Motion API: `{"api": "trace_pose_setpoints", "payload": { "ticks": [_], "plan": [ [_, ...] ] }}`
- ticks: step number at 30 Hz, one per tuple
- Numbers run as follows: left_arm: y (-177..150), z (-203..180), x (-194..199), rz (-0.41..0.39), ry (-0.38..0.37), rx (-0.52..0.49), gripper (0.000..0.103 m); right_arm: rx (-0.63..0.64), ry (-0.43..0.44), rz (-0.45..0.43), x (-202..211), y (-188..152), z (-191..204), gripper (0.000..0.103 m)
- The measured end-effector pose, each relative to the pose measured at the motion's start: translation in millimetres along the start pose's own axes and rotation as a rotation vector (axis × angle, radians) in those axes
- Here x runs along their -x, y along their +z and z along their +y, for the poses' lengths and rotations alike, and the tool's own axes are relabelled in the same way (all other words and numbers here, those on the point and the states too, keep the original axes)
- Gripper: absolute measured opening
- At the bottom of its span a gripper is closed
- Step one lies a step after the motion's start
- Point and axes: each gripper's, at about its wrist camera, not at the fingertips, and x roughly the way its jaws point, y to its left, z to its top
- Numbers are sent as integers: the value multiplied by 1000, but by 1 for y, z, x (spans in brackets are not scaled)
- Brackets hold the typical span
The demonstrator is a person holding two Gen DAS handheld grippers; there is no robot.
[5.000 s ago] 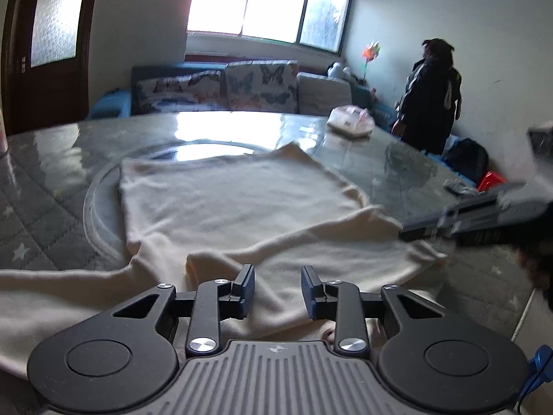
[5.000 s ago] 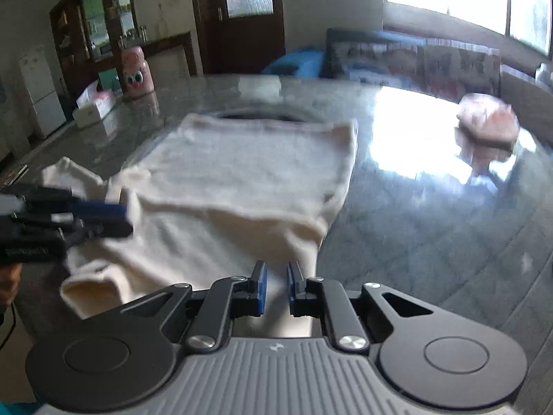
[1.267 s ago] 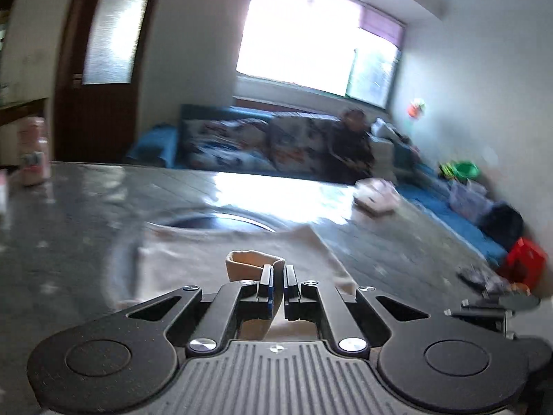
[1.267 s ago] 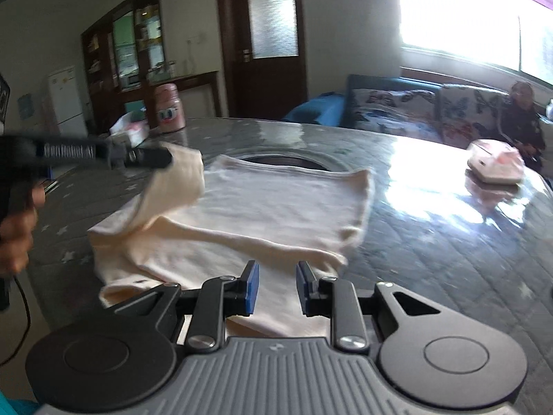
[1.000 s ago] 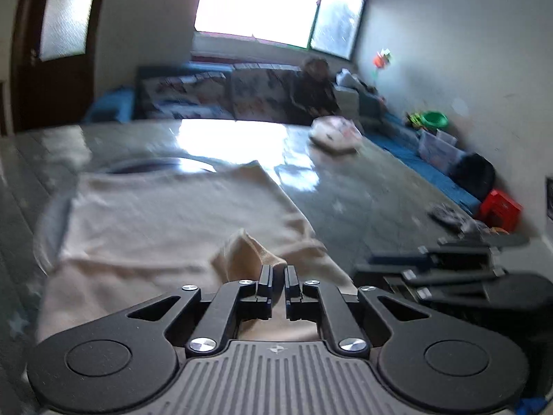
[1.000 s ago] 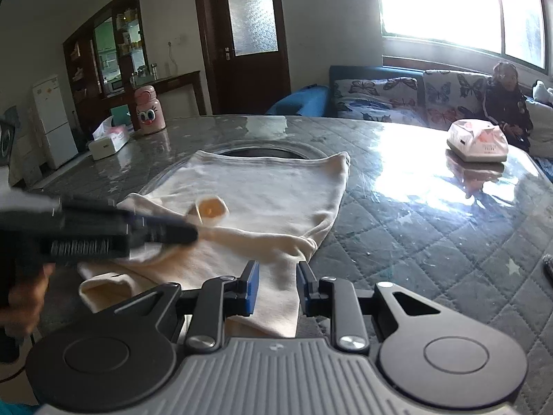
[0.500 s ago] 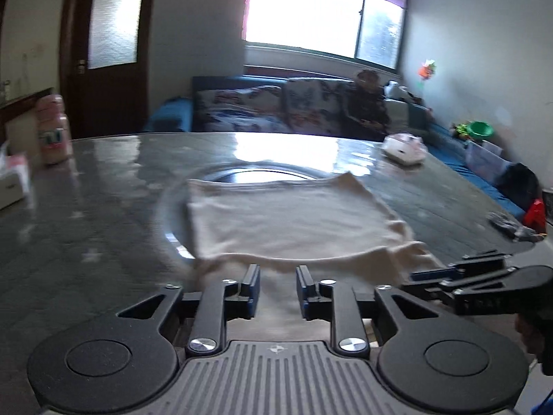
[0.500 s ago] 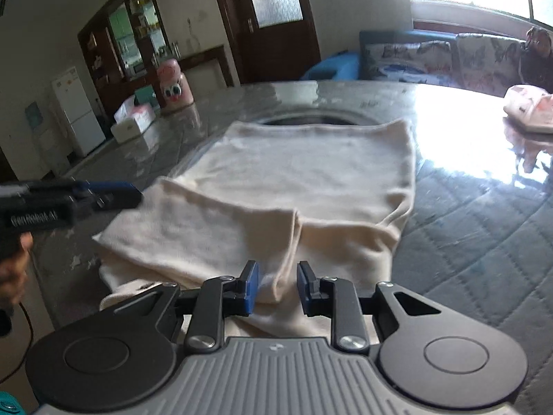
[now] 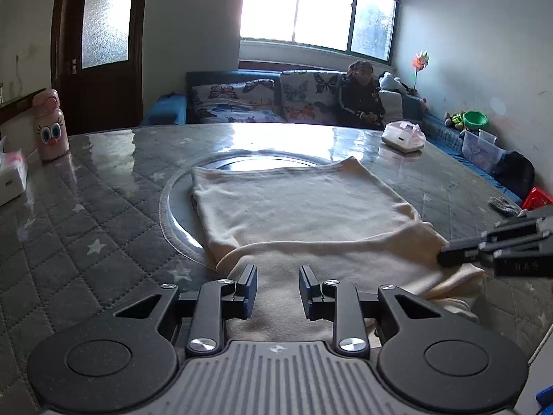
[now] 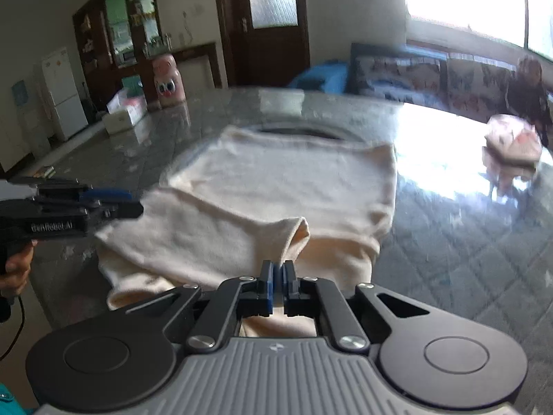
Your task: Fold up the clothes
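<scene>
A cream garment [image 9: 300, 204] lies flat on the grey quilted table [image 9: 86, 228], its near part folded across the body. My left gripper [image 9: 278, 287] is open low over the near fold, with cloth under the jaws but nothing pinched. In the right wrist view it [image 10: 134, 209] hovers at the garment's left edge. My right gripper [image 10: 276, 275] is shut on a raised fold of the cream garment [image 10: 276, 186] at its near right side. The left wrist view shows its tip [image 9: 444, 259] at the sleeve edge.
A glass turntable rim [image 9: 166, 207] circles under the garment. A pink bottle [image 9: 52, 126] and a white box [image 9: 12, 176] stand far left, a pink-white packet [image 9: 402, 136] far right. A person [image 9: 361, 100] sits on the sofa behind the table. A hand [image 10: 15, 269] holds the left gripper.
My left gripper laid the sleeve across the body, let go, opened and drew back. My right gripper went from open over the near right edge to shut on a fold there.
</scene>
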Motion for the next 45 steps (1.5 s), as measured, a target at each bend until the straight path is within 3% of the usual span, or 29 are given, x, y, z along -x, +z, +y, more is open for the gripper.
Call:
{"api": "trace_pose_setpoints", "payload": {
  "ticks": [9, 15, 23, 27, 33, 38, 43, 45],
  "plan": [
    [11, -10, -28, 34, -33, -40, 29, 73, -7, -95, -5, 12, 6, 8],
    [12, 4, -45, 55, -8, -22, 29, 75, 6, -35, -33, 12, 0, 7],
    [12, 16, -31, 20, 1, -1, 29, 75, -5, -44, -29, 11, -6, 7],
    [10, 18, -40, 39, -6, -8, 28, 97, -1, -38, -36, 9, -4, 7],
    [10, 10, -28, 17, 23, -73, 31, 127, 7, -53, -19, 7, 2, 9],
    [4, -8, -11, -4, -36, -107, 31, 172, 30, -39, -8, -5, 11, 11],
    [-17, -23, -12, 41, -46, -171, 32, 199, 2, -34, -4, -16, 14, 17],
    [-22, -28, -4, 34, -50, -204, 37, 205, -6, -43, 2, -16, 14, 18]
  ]
}}
